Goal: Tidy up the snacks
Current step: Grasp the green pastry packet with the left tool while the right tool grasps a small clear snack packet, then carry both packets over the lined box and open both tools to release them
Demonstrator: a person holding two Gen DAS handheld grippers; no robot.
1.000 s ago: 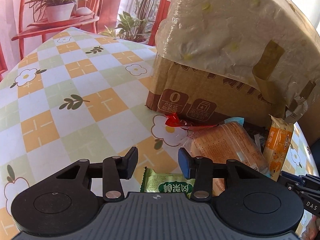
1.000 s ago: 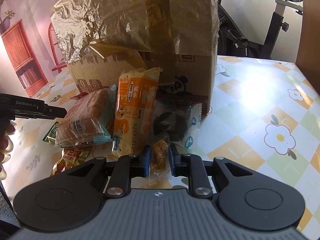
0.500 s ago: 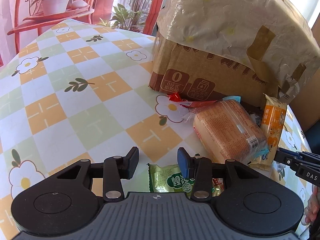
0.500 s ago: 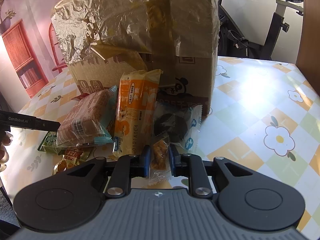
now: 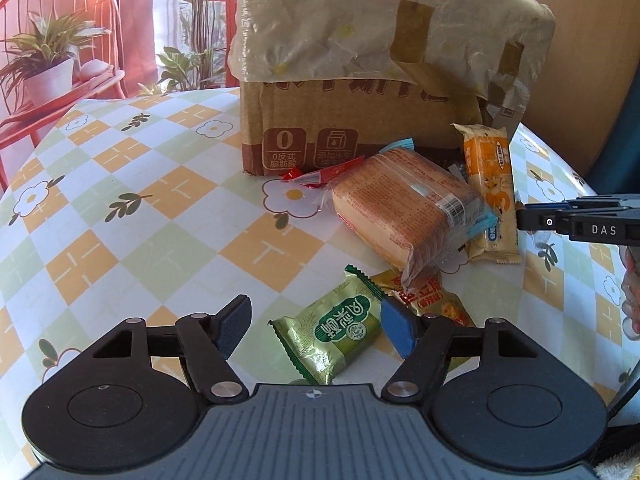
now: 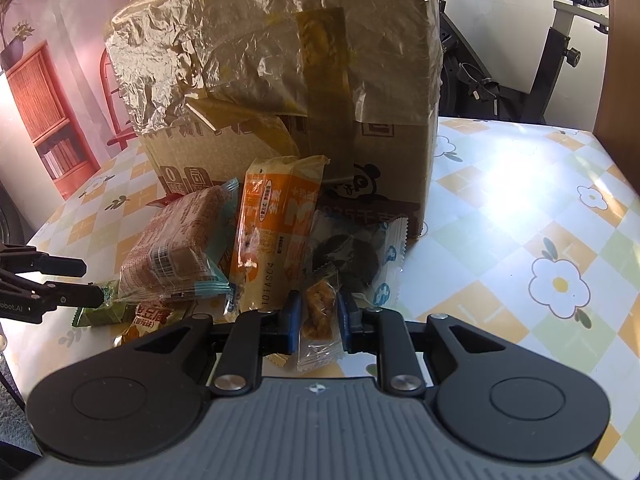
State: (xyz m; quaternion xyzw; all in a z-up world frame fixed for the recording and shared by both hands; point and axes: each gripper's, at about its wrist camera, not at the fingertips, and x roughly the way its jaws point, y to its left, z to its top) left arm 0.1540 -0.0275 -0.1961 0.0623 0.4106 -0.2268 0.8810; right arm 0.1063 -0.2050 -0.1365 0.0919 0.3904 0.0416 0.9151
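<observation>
A green snack packet (image 5: 336, 332) lies flat on the flowered tablecloth (image 5: 120, 208) between the fingers of my left gripper (image 5: 316, 326). Its jaws are opening and the pads do not press on the packet. My right gripper (image 6: 319, 316) is shut on a small clear packet of brown snack (image 6: 320, 312), held upright. Behind it stand an orange packet (image 6: 276, 232), a wrapped brown biscuit block (image 6: 176, 248) and a dark cookie packet (image 6: 352, 256). A yellow-red packet (image 5: 428, 300) lies beside the green one.
A tall cardboard box (image 5: 360, 80) half covered in crumpled plastic stands behind the snack pile. The right gripper's tip (image 5: 560, 220) reaches in from the right of the left wrist view. A red chair and potted plant (image 5: 48, 68) stand beyond the table; an exercise bike (image 6: 560, 40) is behind the right side.
My left gripper's jaws have spread wider and the gripper has shifted and rolled, so the green packet now lies between its fingers. The right gripper and its packet have stayed put.
</observation>
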